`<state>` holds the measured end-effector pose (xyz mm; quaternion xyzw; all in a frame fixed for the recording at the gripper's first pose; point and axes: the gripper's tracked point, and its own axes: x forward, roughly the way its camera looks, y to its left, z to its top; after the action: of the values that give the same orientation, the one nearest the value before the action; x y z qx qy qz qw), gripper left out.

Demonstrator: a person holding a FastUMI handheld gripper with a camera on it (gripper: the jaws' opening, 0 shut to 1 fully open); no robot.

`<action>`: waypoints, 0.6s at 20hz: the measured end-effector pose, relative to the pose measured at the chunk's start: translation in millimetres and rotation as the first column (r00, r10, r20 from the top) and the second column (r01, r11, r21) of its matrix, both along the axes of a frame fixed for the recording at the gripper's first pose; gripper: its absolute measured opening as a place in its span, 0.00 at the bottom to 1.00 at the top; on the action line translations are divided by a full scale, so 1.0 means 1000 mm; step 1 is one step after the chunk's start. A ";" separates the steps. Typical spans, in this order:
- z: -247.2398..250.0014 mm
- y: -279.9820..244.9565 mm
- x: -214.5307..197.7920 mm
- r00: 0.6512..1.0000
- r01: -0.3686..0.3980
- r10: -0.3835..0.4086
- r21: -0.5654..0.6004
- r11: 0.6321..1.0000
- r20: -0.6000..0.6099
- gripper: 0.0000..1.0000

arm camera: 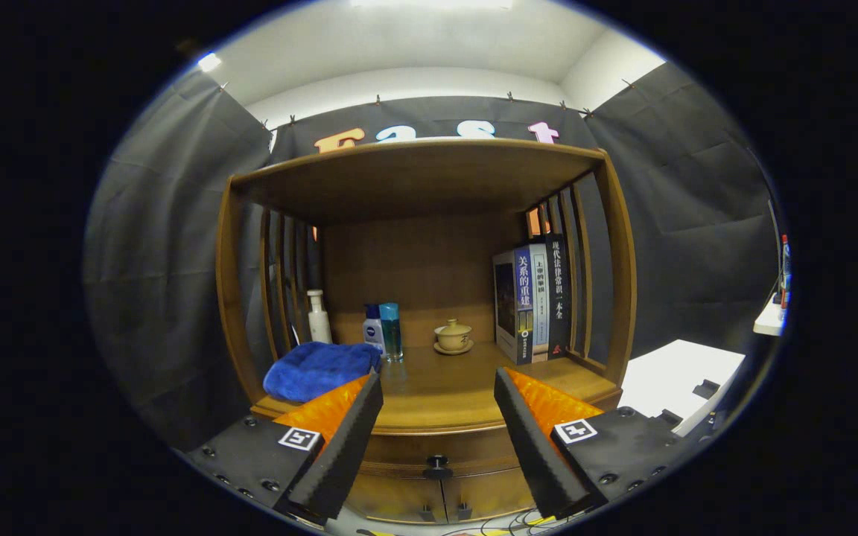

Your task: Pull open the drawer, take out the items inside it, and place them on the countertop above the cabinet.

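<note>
A wooden cabinet stands ahead with a countertop (440, 391) under a shelf roof. Below the countertop's front edge is the drawer (436, 452), shut, with a small dark knob (437, 470) at its middle. My gripper (438, 388) is open, its two fingers spread wide with nothing between them, hovering in front of the countertop's edge and above the knob. What lies inside the drawer is hidden.
On the countertop lie a folded blue towel (317, 370) at the left, a white pump bottle (318, 318), two small bottles (383, 330), a lidded teacup on a saucer (453, 336) and several upright books (533, 299) at the right. A white table (678, 380) stands beside the cabinet.
</note>
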<state>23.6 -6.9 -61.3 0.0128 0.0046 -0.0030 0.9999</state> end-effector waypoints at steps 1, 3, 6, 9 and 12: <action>-0.012 0.000 0.005 1.000 0.000 0.000 -0.003 1.000 -0.008 0.98; -0.037 -0.002 0.014 1.000 0.009 -0.010 -0.014 1.000 -0.019 0.98; -0.062 -0.008 0.025 1.000 0.025 -0.026 -0.048 0.999 -0.007 0.98; -0.097 -0.007 0.035 0.999 0.023 -0.026 -0.066 0.998 -0.044 0.99; -0.130 -0.004 0.044 0.995 0.002 -0.008 -0.059 0.998 -0.100 0.99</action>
<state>67.3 -10.6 -191.6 -0.0165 0.0545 -0.0062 0.9984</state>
